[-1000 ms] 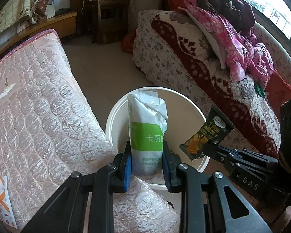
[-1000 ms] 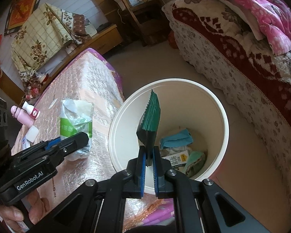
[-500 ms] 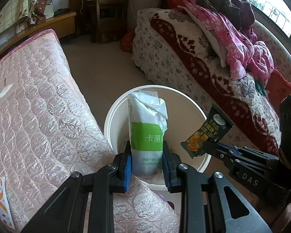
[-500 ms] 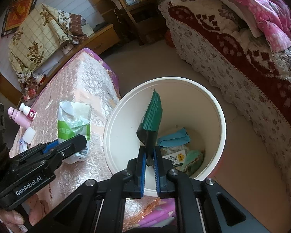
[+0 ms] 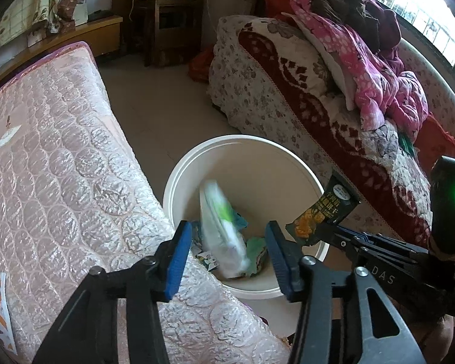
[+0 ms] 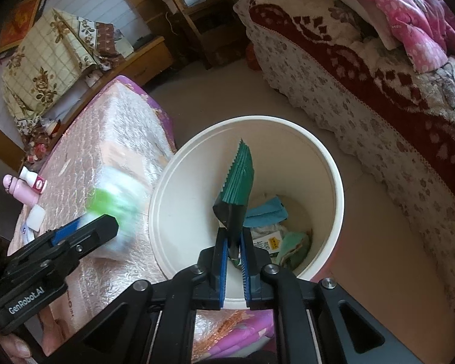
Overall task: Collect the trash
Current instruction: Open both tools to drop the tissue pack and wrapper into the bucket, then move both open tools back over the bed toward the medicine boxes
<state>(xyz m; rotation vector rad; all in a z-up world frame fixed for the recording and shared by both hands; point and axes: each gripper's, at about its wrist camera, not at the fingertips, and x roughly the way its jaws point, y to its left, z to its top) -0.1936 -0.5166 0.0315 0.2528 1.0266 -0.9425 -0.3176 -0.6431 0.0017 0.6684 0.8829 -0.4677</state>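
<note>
The left claw (image 5: pixel 227 254) hangs over the near rim of the bin (image 5: pixel 315 182), its jaws opening and touching nothing — the white-green packet (image 5: pixel 224 233) is blurred, dropping inside. The right claw (image 6: pixel 234 261) is clamped on a dark wrapper (image 6: pixel 238 188), poised above the bin to drop next.

You have two grippers (image 5: pixel 227 251) (image 6: pixel 233 268), one bin (image 6: pixel 333 188), one white-green pack (image 5: pixel 221 236), one snack bag (image 6: pixel 238 188), and two pink bottles (image 6: pixel 19 189) (image 6: pixel 33 180) on the mattress (image 6: pixel 112 139).
</note>
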